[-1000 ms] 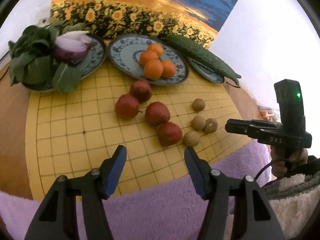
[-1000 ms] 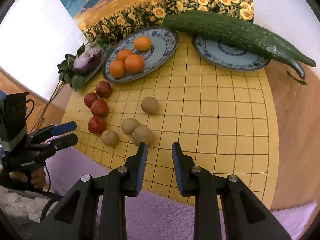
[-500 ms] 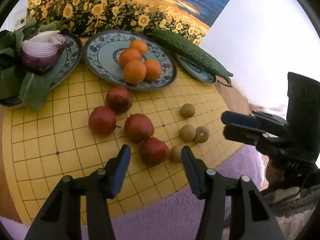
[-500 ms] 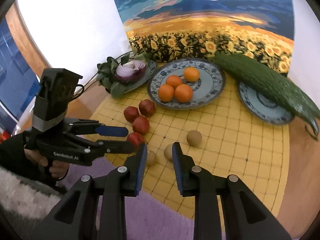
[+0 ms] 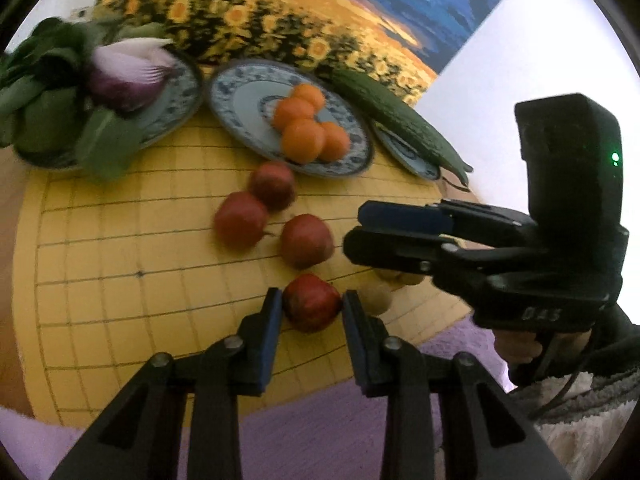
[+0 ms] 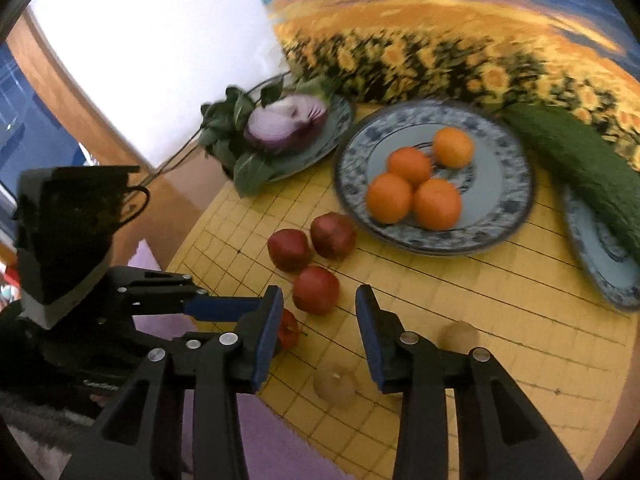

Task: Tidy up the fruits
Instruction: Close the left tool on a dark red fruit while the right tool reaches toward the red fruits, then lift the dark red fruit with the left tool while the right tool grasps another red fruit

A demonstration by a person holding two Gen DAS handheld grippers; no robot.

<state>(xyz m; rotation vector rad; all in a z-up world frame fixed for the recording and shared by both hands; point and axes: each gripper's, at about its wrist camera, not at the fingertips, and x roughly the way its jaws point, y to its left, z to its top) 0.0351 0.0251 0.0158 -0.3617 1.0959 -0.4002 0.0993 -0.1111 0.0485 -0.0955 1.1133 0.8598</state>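
Several red fruits lie on a yellow grid board [image 5: 120, 260]. My left gripper [image 5: 312, 316] has the nearest red fruit [image 5: 312, 302] between its jaws, which are closing, and both pads touch its sides. In the right wrist view that fruit [image 6: 290, 332] peeks out behind a finger. My right gripper [image 6: 320, 312] hovers over the board with its jaws opening and nothing between them. It also shows in the left wrist view as the right gripper [image 5: 356, 232]. A red fruit [image 6: 316, 290] lies beyond its tips. Small brown fruits [image 6: 336, 388] sit below it. Several oranges [image 5: 302, 140] rest on a blue patterned plate [image 5: 240, 92].
A cucumber [image 5: 400, 120] lies across a second plate at the back right. A halved red onion [image 5: 128, 76] and leafy greens fill a plate at the back left. A purple cloth [image 5: 320, 420] covers the near edge. A sunflower painting stands behind the board.
My left gripper has moved in on the nearest red fruit and narrowed around it. My right gripper has swung left over the brown fruits, close to the left gripper, and its jaws have parted.
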